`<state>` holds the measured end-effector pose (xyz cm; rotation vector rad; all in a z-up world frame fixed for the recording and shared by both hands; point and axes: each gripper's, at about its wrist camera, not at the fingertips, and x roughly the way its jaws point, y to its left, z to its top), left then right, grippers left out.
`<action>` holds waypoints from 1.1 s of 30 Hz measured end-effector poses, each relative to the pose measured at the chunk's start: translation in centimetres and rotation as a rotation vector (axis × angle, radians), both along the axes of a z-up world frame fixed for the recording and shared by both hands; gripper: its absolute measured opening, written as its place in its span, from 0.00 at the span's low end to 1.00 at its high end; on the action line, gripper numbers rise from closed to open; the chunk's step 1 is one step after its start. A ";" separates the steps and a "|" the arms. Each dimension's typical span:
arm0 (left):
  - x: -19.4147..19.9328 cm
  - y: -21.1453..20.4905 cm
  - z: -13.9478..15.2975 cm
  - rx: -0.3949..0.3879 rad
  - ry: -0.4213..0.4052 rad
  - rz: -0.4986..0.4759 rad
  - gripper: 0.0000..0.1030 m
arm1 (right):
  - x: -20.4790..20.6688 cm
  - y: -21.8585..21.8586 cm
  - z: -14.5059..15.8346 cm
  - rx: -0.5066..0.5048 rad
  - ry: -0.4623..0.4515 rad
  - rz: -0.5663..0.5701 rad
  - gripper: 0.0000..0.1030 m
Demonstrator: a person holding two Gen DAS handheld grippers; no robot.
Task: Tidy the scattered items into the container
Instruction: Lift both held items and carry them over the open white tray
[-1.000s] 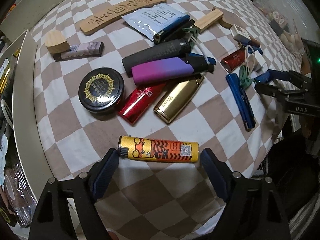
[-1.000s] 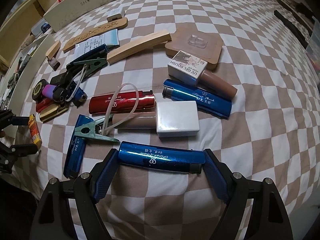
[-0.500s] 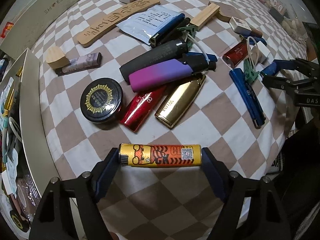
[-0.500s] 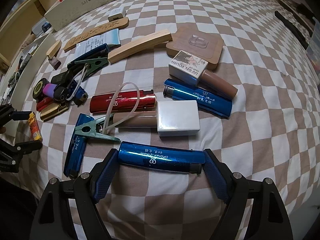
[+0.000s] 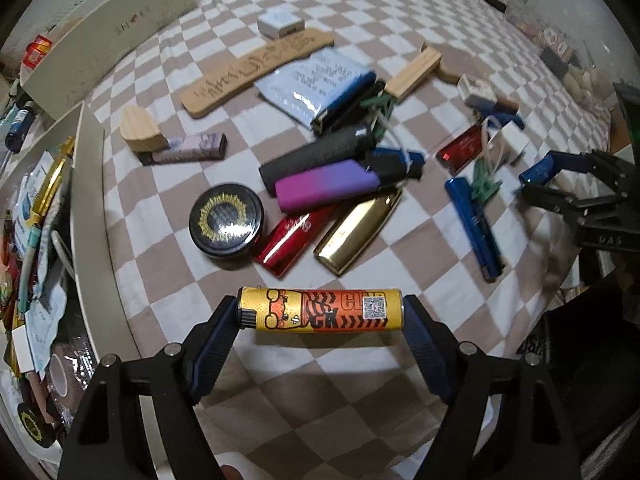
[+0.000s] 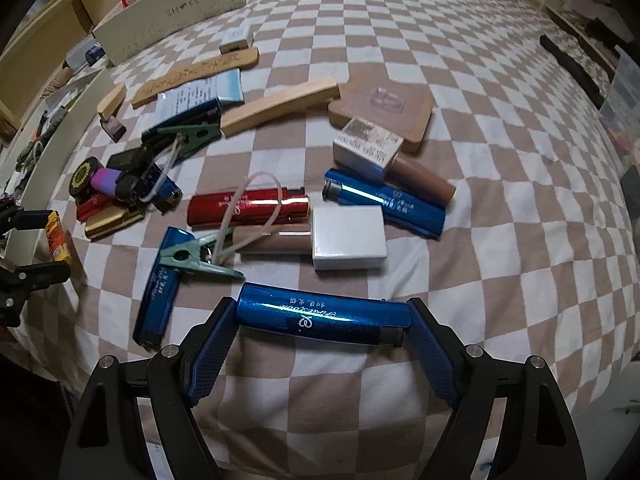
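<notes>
My left gripper (image 5: 320,322) is shut on a yellow and orange cartoon lighter (image 5: 320,309), held crosswise above the checkered cloth near the white container (image 5: 86,216) at the left. My right gripper (image 6: 320,322) is shut on a shiny blue lighter (image 6: 320,317), held crosswise just above the cloth. Scattered items lie on the cloth: a purple lighter (image 5: 326,186), a gold lighter (image 5: 358,232), a red lighter (image 6: 248,210), a black round tin (image 5: 226,220), a white block (image 6: 348,238), green clips (image 6: 192,260).
The container's inside (image 5: 36,240) holds several items. A long cream shoe box (image 6: 168,12) stands at the back left. A wooden board (image 6: 382,108) and wooden sticks (image 6: 280,106) lie farther back. The cloth's front edge drops off near both grippers.
My left gripper has lifted the cartoon lighter and drawn it back toward the container side. My right gripper has raised the blue lighter slightly.
</notes>
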<state>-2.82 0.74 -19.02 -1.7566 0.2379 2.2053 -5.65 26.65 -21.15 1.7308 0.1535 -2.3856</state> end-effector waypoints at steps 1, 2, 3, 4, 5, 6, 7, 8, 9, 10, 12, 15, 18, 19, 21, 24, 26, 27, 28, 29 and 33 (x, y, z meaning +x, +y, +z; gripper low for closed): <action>0.5 -0.8 0.5 0.005 0.007 0.002 0.78 | 0.0 -0.1 0.3 0.000 0.008 0.000 0.81; 0.7 -1.0 1.0 0.012 0.019 0.006 0.78 | 0.0 -0.2 0.6 -0.001 0.016 0.001 0.81; 0.7 -0.3 1.1 0.016 0.028 0.011 0.79 | 0.0 -0.3 0.8 -0.001 0.025 0.003 0.81; 0.3 0.9 1.6 0.018 0.035 0.015 0.79 | 0.0 -0.5 1.2 0.000 0.036 0.006 0.81; 0.5 0.7 2.2 0.023 0.048 0.023 0.79 | 0.1 -0.7 1.5 0.003 0.049 0.009 0.81; 0.8 0.3 2.8 0.027 0.058 0.030 0.79 | 0.1 -0.8 1.8 0.005 0.061 0.012 0.81; 1.2 0.0 3.2 0.030 0.068 0.036 0.79 | 0.2 -1.0 2.1 0.007 0.074 0.016 0.81; 1.4 -0.1 3.7 0.034 0.080 0.043 0.79 | 0.3 -1.0 2.5 0.008 0.086 0.020 0.81; 1.4 0.0 4.1 0.040 0.093 0.051 0.79 | 0.5 -1.1 2.9 0.007 0.099 0.023 0.81; 0.9 1.8 3.7 0.043 0.101 0.057 0.79 | 0.5 -1.3 3.4 0.005 0.112 0.026 0.81; 0.0 2.3 3.8 0.053 0.127 0.074 0.79 | 0.5 -1.6 4.0 -0.002 0.135 0.031 0.81; -0.1 1.9 4.5 0.073 0.158 0.099 0.79 | 0.6 -2.0 5.1 -0.020 0.171 0.038 0.81; 0.2 1.1 5.6 0.073 0.211 0.125 0.79 | 0.5 -2.4 6.2 -0.035 0.201 0.042 0.81; 0.2 1.0 5.9 0.066 0.232 0.136 0.79 | 0.6 -2.5 6.5 -0.040 0.211 0.043 0.81; 0.3 0.5 6.5 0.065 0.265 0.156 0.79 | 0.8 -2.7 7.2 -0.047 0.236 0.046 0.81; 0.2 -0.2 7.3 0.073 0.299 0.183 0.79 | 0.9 -3.0 8.2 -0.048 0.276 0.048 0.81; 0.0 -0.6 7.7 0.073 0.321 0.193 0.79 | 0.8 -3.2 8.7 -0.055 0.295 0.049 0.81; -0.1 -0.7 7.9 0.073 0.331 0.196 0.79 | 0.8 -3.3 9.0 -0.060 0.304 0.050 0.81; -0.1 -0.9 8.2 0.080 0.342 0.196 0.79 | 0.8 -3.3 9.3 -0.067 0.314 0.051 0.81; -0.2 -1.1 8.5 0.091 0.350 0.195 0.79 | 0.8 -3.4 9.6 -0.072 0.323 0.051 0.81; -0.2 -1.6 9.5 0.120 0.382 0.206 0.79 | 0.8 -3.7 10.9 -0.087 0.364 0.049 0.81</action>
